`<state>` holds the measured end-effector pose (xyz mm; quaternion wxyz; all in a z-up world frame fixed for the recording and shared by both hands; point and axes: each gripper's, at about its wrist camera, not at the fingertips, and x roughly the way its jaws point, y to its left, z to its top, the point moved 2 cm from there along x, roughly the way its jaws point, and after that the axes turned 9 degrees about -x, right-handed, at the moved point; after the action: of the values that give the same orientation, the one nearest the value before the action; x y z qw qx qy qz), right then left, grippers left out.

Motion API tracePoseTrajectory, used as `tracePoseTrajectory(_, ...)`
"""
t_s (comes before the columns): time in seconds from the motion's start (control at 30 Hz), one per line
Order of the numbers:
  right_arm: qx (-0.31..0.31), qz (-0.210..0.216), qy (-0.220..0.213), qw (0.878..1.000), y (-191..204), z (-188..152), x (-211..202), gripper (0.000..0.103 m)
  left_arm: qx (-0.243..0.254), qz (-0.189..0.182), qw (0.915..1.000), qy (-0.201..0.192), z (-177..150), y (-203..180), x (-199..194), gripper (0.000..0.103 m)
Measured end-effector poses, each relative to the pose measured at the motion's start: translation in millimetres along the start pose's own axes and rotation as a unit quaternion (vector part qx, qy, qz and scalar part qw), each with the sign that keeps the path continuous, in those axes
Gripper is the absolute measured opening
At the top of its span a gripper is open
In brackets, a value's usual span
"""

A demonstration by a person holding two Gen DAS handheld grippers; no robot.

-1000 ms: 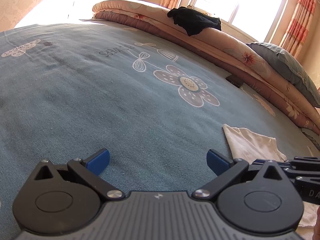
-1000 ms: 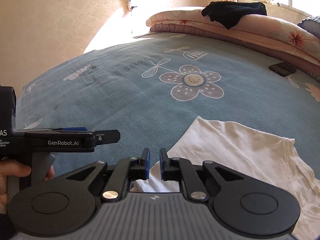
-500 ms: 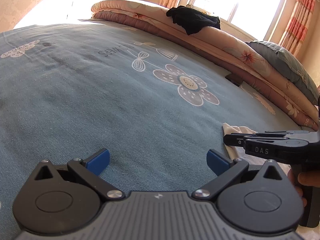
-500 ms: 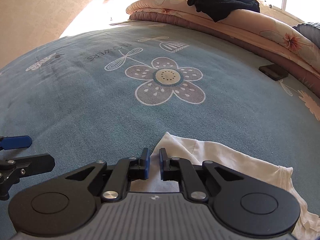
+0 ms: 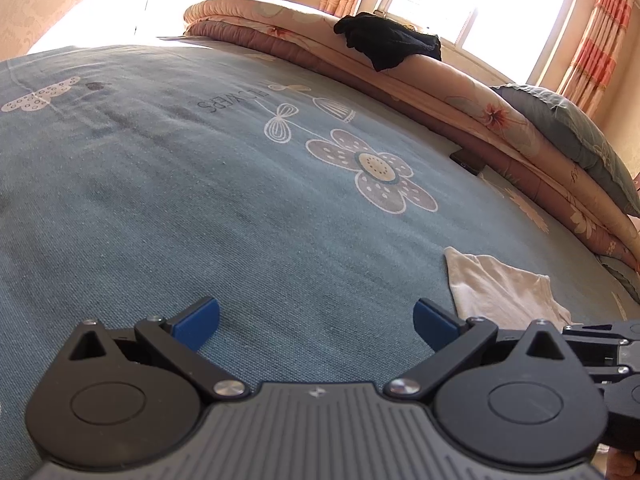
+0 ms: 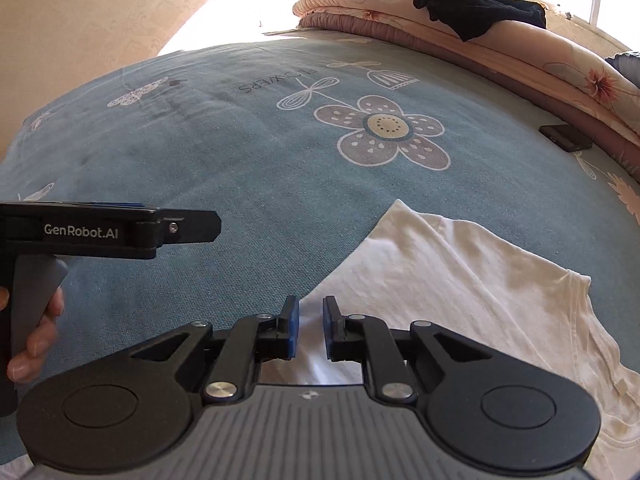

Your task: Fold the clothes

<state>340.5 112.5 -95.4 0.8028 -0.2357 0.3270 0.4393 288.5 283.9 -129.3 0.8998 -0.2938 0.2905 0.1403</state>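
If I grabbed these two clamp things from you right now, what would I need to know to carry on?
Left gripper: fingers wide open over bare blue bedspread, holding nothing.
Right gripper: fingers opening, a narrow gap over the near edge of the white T-shirt; no cloth visibly pinched.
The shirt lies on the bedspread, to the right, partly folded. A black garment sits on the rolled quilt at the far side.
Left: finish folding the shirt; the black garment is untouched.

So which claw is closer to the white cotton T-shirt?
Right. The right claw sits over the white cotton T-shirt, jaws opening. The left claw hangs open over the bare blue flowered bedspread beside it.
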Motion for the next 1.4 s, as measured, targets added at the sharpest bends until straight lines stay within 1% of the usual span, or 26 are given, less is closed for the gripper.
tracePoseTrajectory(0.07, 0.0, 0.057, -0.024, 0.998, 9, 7, -8, 0.016, 0.001, 0.001, 1.0, 0.0, 0, 0, 0, 0.103)
tracePoseTrajectory(0.13, -0.016, 0.053, -0.045, 0.997, 12, 16, -23, 0.017, 0.003, 0.001, 1.0, 0.0, 0, -1, 0, 0.103)
tracePoseTrajectory(0.2, -0.018, 0.022, -0.046, 0.999, 4, 19, -36, 0.021, 0.003, 0.002, 1.0, 0.0, 0, -1, 0, 0.103)
tracePoseTrajectory(0.3, 0.027, -0.006, -0.028, 0.999, -23, 9, -47, 0.021, 0.004, 0.001, 1.0, 0.001, 0, -2, -1, 0.103)
tracePoseTrajectory(0.37, 0.039, -0.022, -0.012, 0.999, -33, -4, -49, 0.021, 0.003, -0.002, 1.0, 0.001, 0, -1, -1, 0.103)
tracePoseTrajectory(0.47, 0.041, -0.015, 0.011, 0.999, -30, -23, -44, 0.021, 0.004, -0.004, 1.0, 0.001, 0, -2, -1, 0.103)
tracePoseTrajectory(0.57, 0.024, 0.011, 0.024, 0.999, -9, -31, -31, 0.021, 0.006, -0.004, 1.0, 0.002, 0, -3, -1, 0.103)
tracePoseTrajectory(0.6, 0.018, 0.02, 0.028, 0.999, -1, -33, -26, 0.025, 0.007, -0.004, 1.0, 0.002, 0, -4, -1, 0.103)
tracePoseTrajectory(0.67, -0.008, 0.027, 0.012, 1.0, 12, -29, -28, 0.027, 0.009, -0.003, 1.0, 0.002, 0, -4, -1, 0.103)
tracePoseTrajectory(0.7, -0.007, 0.042, 0.002, 0.999, 14, -25, -31, 0.027, 0.01, -0.002, 0.9999, 0.002, 0, -4, 0, 0.103)
tracePoseTrajectory(0.73, 0.002, 0.05, -0.007, 0.999, 14, -22, -34, 0.027, 0.009, -0.002, 1.0, 0.001, 0, -4, -1, 0.103)
tracePoseTrajectory(0.77, 0.008, 0.048, -0.01, 0.999, 12, -20, -36, 0.027, 0.008, -0.002, 1.0, 0.001, 0, -4, -1, 0.103)
tracePoseTrajectory(0.87, 0.017, 0.026, -0.009, 0.999, 6, -18, -41, 0.027, 0.009, -0.002, 1.0, 0.002, 0, -4, 0, 0.103)
tracePoseTrajectory(0.97, 0.049, 0.019, 0.013, 0.999, -6, -26, -40, 0.027, 0.009, -0.005, 0.9999, 0.003, 0, -5, -1, 0.103)
tracePoseTrajectory(1.03, 0.08, 0.021, 0.011, 0.996, -18, -31, -50, 0.027, 0.01, -0.009, 0.9999, 0.003, 0, -7, -4, 0.103)
tracePoseTrajectory(1.07, 0.096, 0.022, 0.009, 0.995, -24, -34, -54, 0.029, 0.014, -0.01, 0.9999, 0.0, 1, -10, -6, 0.103)
tracePoseTrajectory(1.1, 0.118, 0.018, 0.002, 0.993, -33, -36, -64, 0.035, 0.017, -0.01, 0.9998, -0.002, 1, -12, -9, 0.103)
tracePoseTrajectory(1.13, 0.138, 0.012, -0.008, 0.99, -43, -39, -75, 0.037, 0.025, -0.011, 0.9996, -0.008, 2, -17, -13, 0.103)
tracePoseTrajectory(1.17, 0.156, 0.007, -0.017, 0.988, -52, -42, -86, 0.042, 0.034, -0.012, 0.9993, -0.012, 2, -22, -17, 0.103)
tracePoseTrajectory(1.23, 0.208, 0.014, -0.029, 0.978, -73, -53, -105, 0.048, 0.054, -0.024, 0.998, -0.023, 2, -34, -25, 0.103)
tracePoseTrajectory(1.3, 0.267, 0.035, -0.04, 0.962, -90, -70, -115, 0.056, 0.068, -0.044, 0.9965, -0.024, -1, -45, -29, 0.103)
tracePoseTrajectory(1.33, 0.295, 0.047, -0.046, 0.953, -98, -79, -118, 0.058, 0.074, -0.054, 0.9955, -0.022, -2, -51, -31, 0.103)
tracePoseTrajectory(1.37, 0.33, 0.065, -0.053, 0.94, -105, -91, -117, 0.061, 0.077, -0.07, 0.9944, -0.016, -4, -57, -32, 0.103)
tracePoseTrajectory(1.4, 0.36, 0.081, -0.058, 0.927, -110, -103, -113, 0.062, 0.08, -0.086, 0.993, -0.011, -6, -64, -32, 0.103)
